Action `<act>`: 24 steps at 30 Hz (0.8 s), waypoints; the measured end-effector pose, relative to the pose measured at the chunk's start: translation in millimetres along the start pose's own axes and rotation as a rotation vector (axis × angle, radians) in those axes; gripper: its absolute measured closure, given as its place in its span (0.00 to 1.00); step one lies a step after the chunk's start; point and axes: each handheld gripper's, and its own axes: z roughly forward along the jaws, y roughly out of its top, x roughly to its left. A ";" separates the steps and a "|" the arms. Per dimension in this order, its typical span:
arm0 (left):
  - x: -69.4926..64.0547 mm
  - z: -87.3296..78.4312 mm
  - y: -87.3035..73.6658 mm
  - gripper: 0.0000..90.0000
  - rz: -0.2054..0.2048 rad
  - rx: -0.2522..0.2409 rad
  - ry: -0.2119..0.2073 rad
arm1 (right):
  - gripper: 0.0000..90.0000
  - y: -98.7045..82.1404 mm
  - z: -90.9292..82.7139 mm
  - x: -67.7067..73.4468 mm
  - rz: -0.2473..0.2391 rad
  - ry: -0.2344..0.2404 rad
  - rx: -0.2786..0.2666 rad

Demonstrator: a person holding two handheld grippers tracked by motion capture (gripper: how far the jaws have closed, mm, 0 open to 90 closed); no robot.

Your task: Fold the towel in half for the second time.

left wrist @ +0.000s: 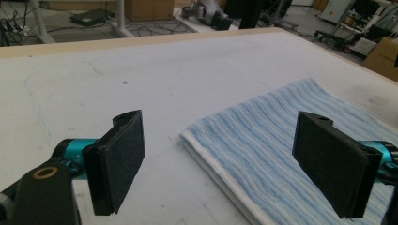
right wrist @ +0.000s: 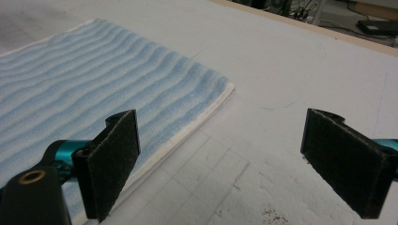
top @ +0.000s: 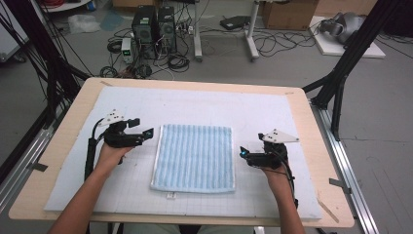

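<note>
Towel (left wrist: 300,154) cut off at 5 o'clock edge in left gripper view; cut off at 9 o'clock in right gripper view. Small tag (top: 171,196) below towel's near hem, too small to read.

The light is even, soft and fairly bright from overhead; the white mat (top: 195,105) on the counter (top: 311,146) reads pale without hard glare; shadows are faint, only a thin dark line under the edge of the folded towel (top: 195,158) and small smudges just beside the left tongs (top: 143,132) and right tongs (top: 243,153); the high view is soft and low in detail; in both gripper views the black pads (left wrist: 119,164) loom large and slightly blurred, the towel (right wrist: 94,89) weave stays sharp, and the background beyond the mat blurs.
</note>
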 end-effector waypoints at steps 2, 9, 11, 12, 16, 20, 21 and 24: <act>2.1 5.0 3.2 0.21 0.000 0.013 0.036 | 0.13 -0.8 0.3 -1.0 0.007 0.002 0.000; 5.6 24.7 18.7 0.23 0.010 0.052 0.067 | 0.13 -1.0 2.9 1.3 0.008 0.016 0.017; 5.8 32.4 20.8 0.25 0.021 0.081 0.062 | 0.13 -1.0 3.6 2.0 0.003 0.019 0.021; 6.1 36.4 21.1 0.25 0.023 0.092 0.060 | 0.13 -1.1 3.9 2.5 0.004 0.021 0.020; 6.2 52.2 18.1 0.31 0.048 0.168 0.052 | 0.13 -1.8 4.5 3.2 0.007 0.023 0.023; 6.5 60.4 12.7 0.34 0.056 0.192 0.055 | 0.13 -1.9 5.0 3.6 0.004 0.030 0.027; 7.5 62.0 11.0 0.36 0.055 0.203 0.055 | 0.13 -1.8 4.7 3.9 0.003 0.029 0.030; 9.3 66.8 6.4 0.39 0.051 0.227 0.055 | 0.13 -2.0 3.9 3.4 0.010 0.027 0.028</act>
